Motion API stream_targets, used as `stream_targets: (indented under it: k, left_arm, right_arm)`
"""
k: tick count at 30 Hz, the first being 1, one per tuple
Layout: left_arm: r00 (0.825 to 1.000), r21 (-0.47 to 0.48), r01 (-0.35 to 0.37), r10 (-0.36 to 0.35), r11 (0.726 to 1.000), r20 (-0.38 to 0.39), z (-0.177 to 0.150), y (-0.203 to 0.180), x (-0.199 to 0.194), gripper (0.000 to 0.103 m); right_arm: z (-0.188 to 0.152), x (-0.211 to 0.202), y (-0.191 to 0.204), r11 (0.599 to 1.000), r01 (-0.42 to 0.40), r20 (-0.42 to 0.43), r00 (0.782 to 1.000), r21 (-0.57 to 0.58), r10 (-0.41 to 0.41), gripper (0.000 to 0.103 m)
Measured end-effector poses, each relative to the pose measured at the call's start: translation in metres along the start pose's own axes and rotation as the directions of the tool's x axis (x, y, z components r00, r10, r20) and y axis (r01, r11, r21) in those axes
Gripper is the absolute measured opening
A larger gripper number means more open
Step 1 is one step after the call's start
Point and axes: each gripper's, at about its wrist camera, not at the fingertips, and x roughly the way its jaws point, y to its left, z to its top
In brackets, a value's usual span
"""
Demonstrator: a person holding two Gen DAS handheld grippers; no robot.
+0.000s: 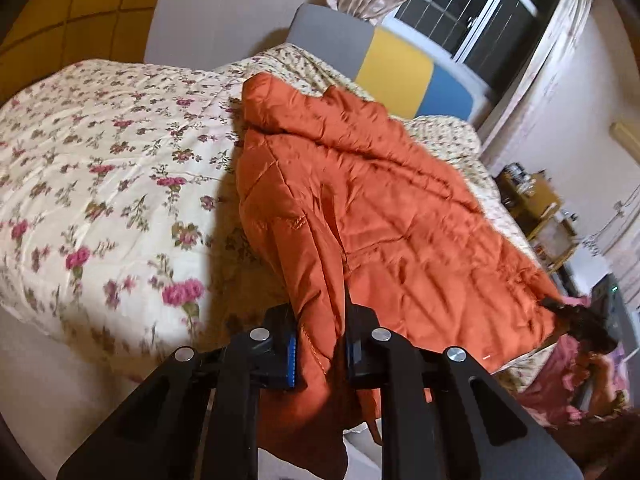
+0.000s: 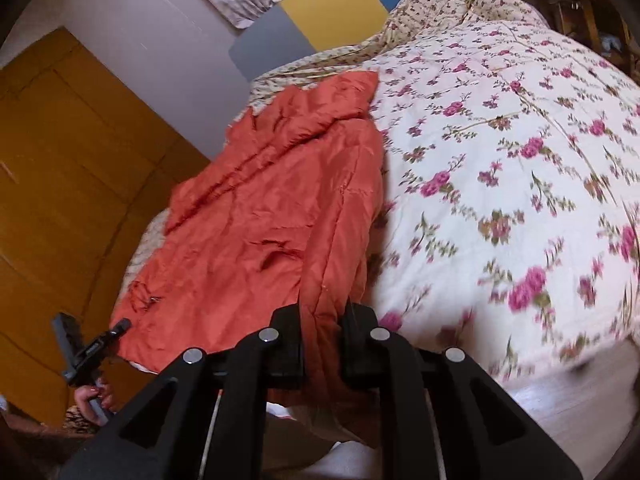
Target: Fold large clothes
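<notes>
L gripper (image 1: pixel 320 344) & R gripper (image 2: pixel 320 344) fingers pinch jacket (image 1: pixel 380 200) hem at bed (image 1: pixel 100 160) edge

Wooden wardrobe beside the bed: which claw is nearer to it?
Left. The left claw grips the orange jacket's hem on the side facing the wardrobe; the right claw grips the hem's other end, toward the middle of the bed.

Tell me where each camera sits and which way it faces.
Left wrist: on the left gripper, looking down across the quilted orange jacket toward the window; jaws shut on its hem.
Right wrist: on the right gripper, facing the headboard; jaws shut on the hem; a hand shows.
Shared: jacket, floral bedspread.
</notes>
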Motion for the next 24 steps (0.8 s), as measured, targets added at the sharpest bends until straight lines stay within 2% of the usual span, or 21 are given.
stream_targets:
  k: [3,6,11,17,24]
  left_arm:
    - [0.998,-0.053,0.065,-0.064,0.996,0.022,-0.003,-0.001,-0.02,0.016]
    - [0.994,-0.083,0.1,-0.095,0.992,0.058,0.003,-0.002,-0.033,0.016]
    - [0.979,-0.143,0.172,-0.152,0.975,0.138,0.041,0.001,-0.033,0.016]
    - [0.973,-0.146,0.179,-0.153,0.973,0.174,0.097,-0.004,-0.01,0.016]
    - [0.98,-0.155,0.128,-0.101,0.98,0.173,0.146,0.001,0.03,0.016]
  right_arm:
    - [-0.005,-0.017,0.01,0.997,-0.072,0.017,0.997,-0.005,0.072,0.012]
    - [-0.002,-0.025,0.021,0.995,-0.095,0.034,0.995,-0.022,0.095,0.012]
    - [0.028,-0.018,0.025,0.982,-0.188,0.08,0.98,0.03,0.185,0.012]
    - [0.088,0.007,0.034,0.977,-0.205,0.133,0.971,0.055,0.197,0.012]
    - [0.145,0.051,0.02,0.964,-0.223,0.148,0.968,0.146,0.201,0.012]
